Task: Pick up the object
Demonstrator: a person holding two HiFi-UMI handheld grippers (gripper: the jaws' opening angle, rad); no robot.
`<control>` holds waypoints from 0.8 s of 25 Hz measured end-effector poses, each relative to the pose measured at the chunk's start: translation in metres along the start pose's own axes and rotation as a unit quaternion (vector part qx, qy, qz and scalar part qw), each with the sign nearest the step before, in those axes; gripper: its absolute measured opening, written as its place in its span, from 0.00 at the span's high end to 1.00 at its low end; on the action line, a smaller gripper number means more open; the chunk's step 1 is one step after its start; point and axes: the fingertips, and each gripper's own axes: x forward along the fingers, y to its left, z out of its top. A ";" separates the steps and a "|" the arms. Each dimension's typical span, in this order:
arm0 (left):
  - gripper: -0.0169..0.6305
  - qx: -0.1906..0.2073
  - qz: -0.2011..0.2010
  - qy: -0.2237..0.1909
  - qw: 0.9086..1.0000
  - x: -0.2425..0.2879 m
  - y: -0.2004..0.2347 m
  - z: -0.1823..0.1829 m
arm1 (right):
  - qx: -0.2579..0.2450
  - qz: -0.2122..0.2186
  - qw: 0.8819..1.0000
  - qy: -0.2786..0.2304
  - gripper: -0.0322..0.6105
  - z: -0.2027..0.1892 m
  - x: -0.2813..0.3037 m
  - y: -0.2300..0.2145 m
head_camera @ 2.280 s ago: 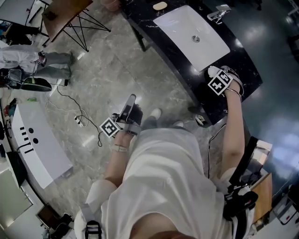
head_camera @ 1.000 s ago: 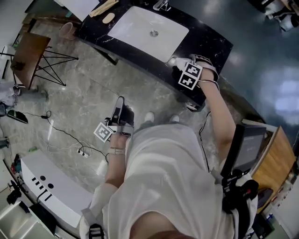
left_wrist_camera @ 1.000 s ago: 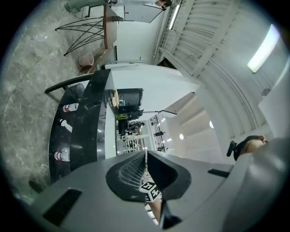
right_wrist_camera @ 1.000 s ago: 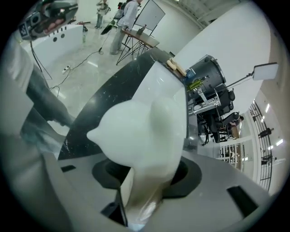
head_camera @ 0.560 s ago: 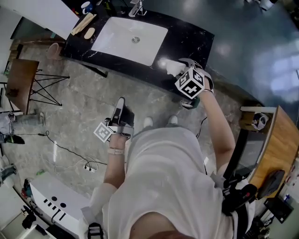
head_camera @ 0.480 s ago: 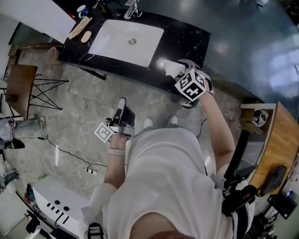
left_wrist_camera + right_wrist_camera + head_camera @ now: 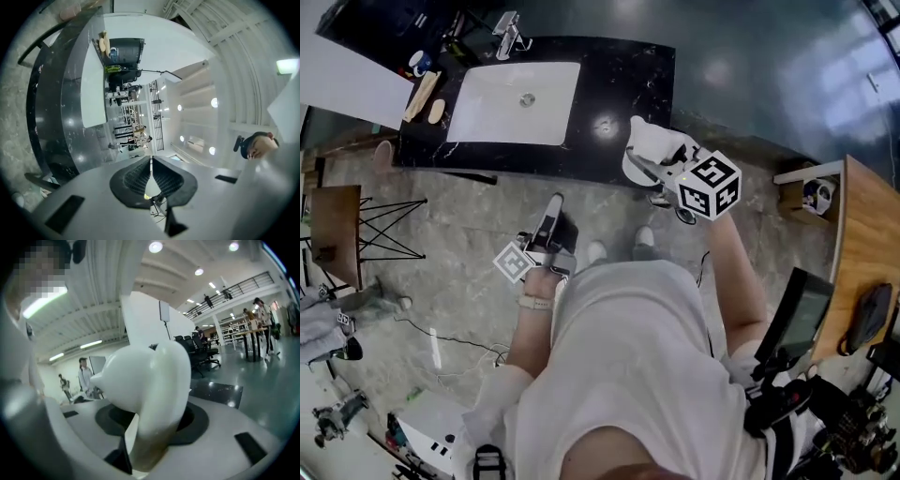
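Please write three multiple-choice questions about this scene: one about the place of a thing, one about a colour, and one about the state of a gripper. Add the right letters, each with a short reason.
1. Where is the white object?
A. in the sink basin
B. between the jaws of the right gripper
C. on the floor

2. What colour is the countertop?
A. black
B. light wood
C. red

3. How do the jaws of the left gripper stand?
A. wide apart
B. closed on a cup
C. together, with nothing between them

Answers:
1 B: the right gripper view shows the object clamped in its jaws.
2 A: the head view shows a black top with pale veins.
3 C: the left gripper view shows the jaws meeting, with nothing held.
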 end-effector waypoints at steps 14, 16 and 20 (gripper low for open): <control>0.96 -0.004 -0.032 0.095 0.995 0.053 -0.011 -0.039 | 0.284 0.078 0.926 -0.237 0.62 0.016 -0.089 0.008; 0.96 -0.004 -0.037 0.103 0.994 0.057 -0.014 -0.044 | 0.306 0.081 0.912 -0.259 0.62 0.012 -0.098 0.008; 0.96 -0.003 -0.050 0.115 0.992 0.061 -0.020 -0.054 | 0.370 0.091 0.867 -0.320 0.62 0.002 -0.118 0.008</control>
